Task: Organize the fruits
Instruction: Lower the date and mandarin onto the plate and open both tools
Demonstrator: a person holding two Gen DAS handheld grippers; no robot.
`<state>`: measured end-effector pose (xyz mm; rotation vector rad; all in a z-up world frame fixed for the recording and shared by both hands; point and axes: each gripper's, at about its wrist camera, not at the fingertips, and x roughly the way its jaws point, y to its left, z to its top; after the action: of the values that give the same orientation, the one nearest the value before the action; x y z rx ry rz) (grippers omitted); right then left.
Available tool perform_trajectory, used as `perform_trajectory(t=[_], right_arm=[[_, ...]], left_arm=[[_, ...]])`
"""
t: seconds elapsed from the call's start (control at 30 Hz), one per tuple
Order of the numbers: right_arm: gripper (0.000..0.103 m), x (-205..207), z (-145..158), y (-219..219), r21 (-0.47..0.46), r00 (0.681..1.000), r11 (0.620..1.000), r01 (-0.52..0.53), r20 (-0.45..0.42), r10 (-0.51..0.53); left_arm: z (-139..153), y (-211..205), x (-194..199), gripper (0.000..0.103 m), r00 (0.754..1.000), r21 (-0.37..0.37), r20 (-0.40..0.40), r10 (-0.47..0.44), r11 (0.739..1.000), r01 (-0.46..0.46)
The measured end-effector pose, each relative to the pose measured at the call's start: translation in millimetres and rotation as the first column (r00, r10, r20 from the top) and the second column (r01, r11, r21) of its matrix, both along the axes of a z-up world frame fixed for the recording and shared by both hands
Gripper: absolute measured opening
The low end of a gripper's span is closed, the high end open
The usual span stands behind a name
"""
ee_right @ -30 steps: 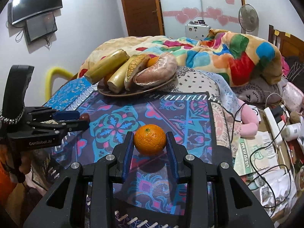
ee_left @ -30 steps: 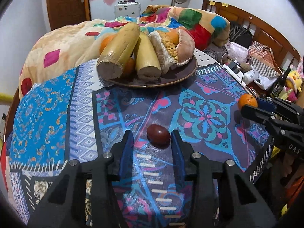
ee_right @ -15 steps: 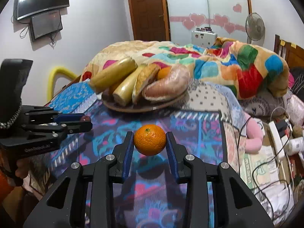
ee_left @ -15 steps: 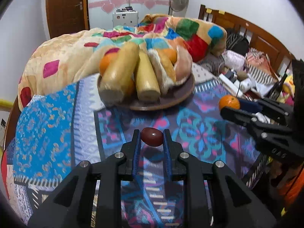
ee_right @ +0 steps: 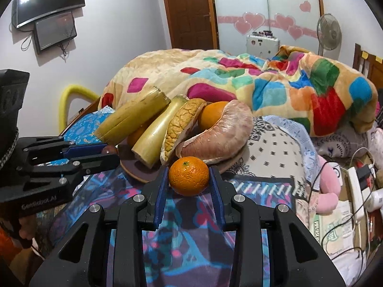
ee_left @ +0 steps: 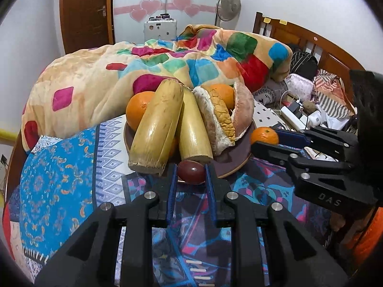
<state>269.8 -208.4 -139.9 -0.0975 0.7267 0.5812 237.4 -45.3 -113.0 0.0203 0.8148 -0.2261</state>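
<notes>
My left gripper (ee_left: 191, 174) is shut on a small dark red fruit (ee_left: 191, 174), held just above the near rim of the brown plate (ee_left: 232, 165). A mandarin orange (ee_right: 188, 176) sits clamped in my right gripper (ee_right: 189, 179), close to the plate's (ee_right: 134, 167) front edge. The plate carries two pale yellow stalk pieces (ee_left: 156, 129), pomelo pieces (ee_left: 222, 119) and oranges (ee_left: 138, 110). Each view shows the other gripper: the right one (ee_left: 265, 141) with its mandarin (ee_left: 264, 135), the left one (ee_right: 107, 154) at the plate's left side.
The plate rests on a blue and purple patterned cloth (ee_left: 57, 167) over a bed. A thick multicoloured blanket (ee_left: 191, 64) is heaped behind it. Cables, a power strip (ee_right: 356, 191) and a pink soft toy (ee_right: 328, 184) lie to the right. A wooden headboard (ee_left: 311, 40) stands beyond.
The left gripper closed on the dark red fruit and lifted it off the cloth. Both grippers moved forward to the plate with their fruits; the right one stayed shut on the mandarin.
</notes>
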Motion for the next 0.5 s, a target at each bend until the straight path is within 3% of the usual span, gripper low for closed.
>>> perform_trajectory(t=[0.2, 0.5], right_arm=[[0.031, 8.7, -3.5, 6.2, 0.007, 0.999, 1.0, -0.012, -0.035, 0.012], [0.031, 13.5, -7.6, 17.9, -0.056, 0.999, 0.998, -0.024, -0.047, 0.021]], left_arm=[[-5.4, -2.6, 7.8, 0.023, 1.0, 0.017, -0.003, -0.008, 1.0, 0.008], [-9.4, -3.5, 14.7, 0.026, 1.0, 0.021, -0.009, -0.006, 1.0, 0.006]])
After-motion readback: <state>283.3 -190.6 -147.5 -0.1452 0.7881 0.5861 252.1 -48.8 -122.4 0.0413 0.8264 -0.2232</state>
